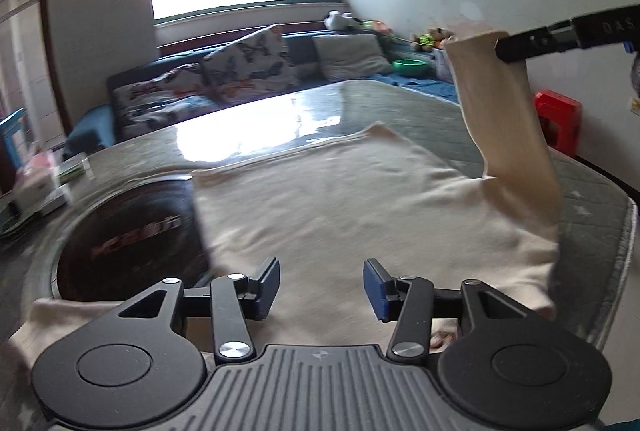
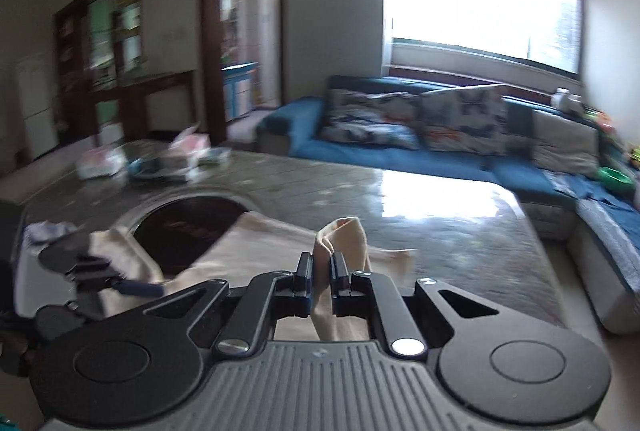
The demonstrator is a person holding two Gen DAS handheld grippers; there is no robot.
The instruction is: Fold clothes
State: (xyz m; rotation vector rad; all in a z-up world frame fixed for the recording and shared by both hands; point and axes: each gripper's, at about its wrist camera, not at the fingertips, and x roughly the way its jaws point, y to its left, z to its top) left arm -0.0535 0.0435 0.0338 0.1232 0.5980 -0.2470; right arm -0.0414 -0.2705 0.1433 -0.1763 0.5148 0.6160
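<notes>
While the cream garment [image 1: 340,199] lies flat, right gripper [image 2: 320,271] jaws clamp its raised sleeve; left gripper [image 1: 320,289] jaws gape.

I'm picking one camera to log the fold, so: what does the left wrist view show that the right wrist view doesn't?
Only the left wrist view shows the cream garment spread flat across the table, its sleeve lifted by the right tongs, plus a red box by the wall.

Only the right wrist view shows the sleeve bunched between the shut right tongs, and the doorway and shelves.

Both show the dark round inset, the blue sofa, the window, and the open, empty left tongs.
</notes>
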